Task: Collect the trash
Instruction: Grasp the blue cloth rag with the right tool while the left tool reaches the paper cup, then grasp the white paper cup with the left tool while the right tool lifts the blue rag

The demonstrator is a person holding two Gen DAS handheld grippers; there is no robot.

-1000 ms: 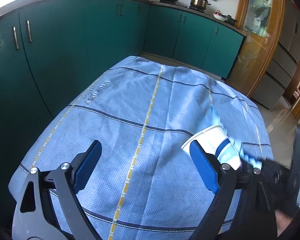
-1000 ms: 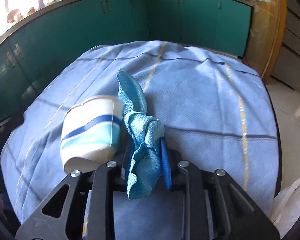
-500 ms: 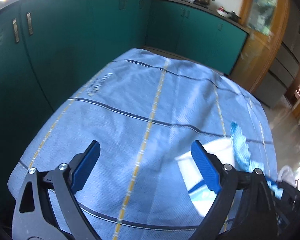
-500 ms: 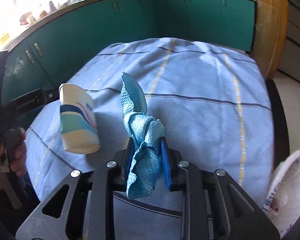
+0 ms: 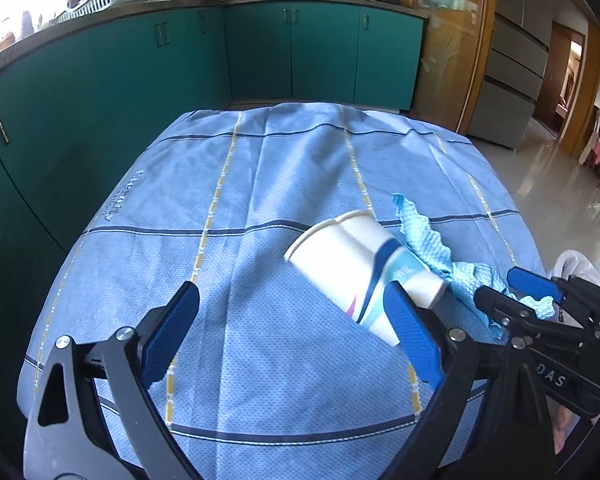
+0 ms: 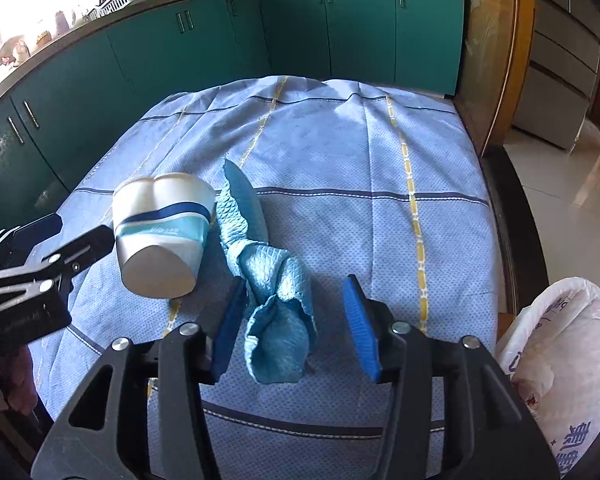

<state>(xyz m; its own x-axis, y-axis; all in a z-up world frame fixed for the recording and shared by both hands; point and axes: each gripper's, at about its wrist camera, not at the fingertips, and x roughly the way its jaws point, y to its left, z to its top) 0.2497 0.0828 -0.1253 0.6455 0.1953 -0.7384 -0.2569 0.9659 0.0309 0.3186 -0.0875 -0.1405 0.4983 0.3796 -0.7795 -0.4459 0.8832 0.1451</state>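
A crumpled white paper cup (image 5: 364, 264) with blue stripes lies on its side on the blue tablecloth (image 5: 268, 184); it also shows in the right wrist view (image 6: 162, 236). A twisted blue cloth rag (image 6: 270, 288) lies beside it, also seen in the left wrist view (image 5: 440, 256). My left gripper (image 5: 296, 332) is open and empty, with its right finger next to the cup. My right gripper (image 6: 296, 324) is open, with the rag lying loose between its fingers, against the left one.
A white plastic bag (image 6: 556, 364) hangs at the table's right edge near the front. Teal kitchen cabinets (image 5: 180, 64) run along the left and back. A wooden door frame (image 6: 496, 52) and tiled floor lie to the right.
My right gripper has opened and let go of the rag, which now lies on the cloth. The cup has come to rest on its side beside the rag. Both grippers shifted.
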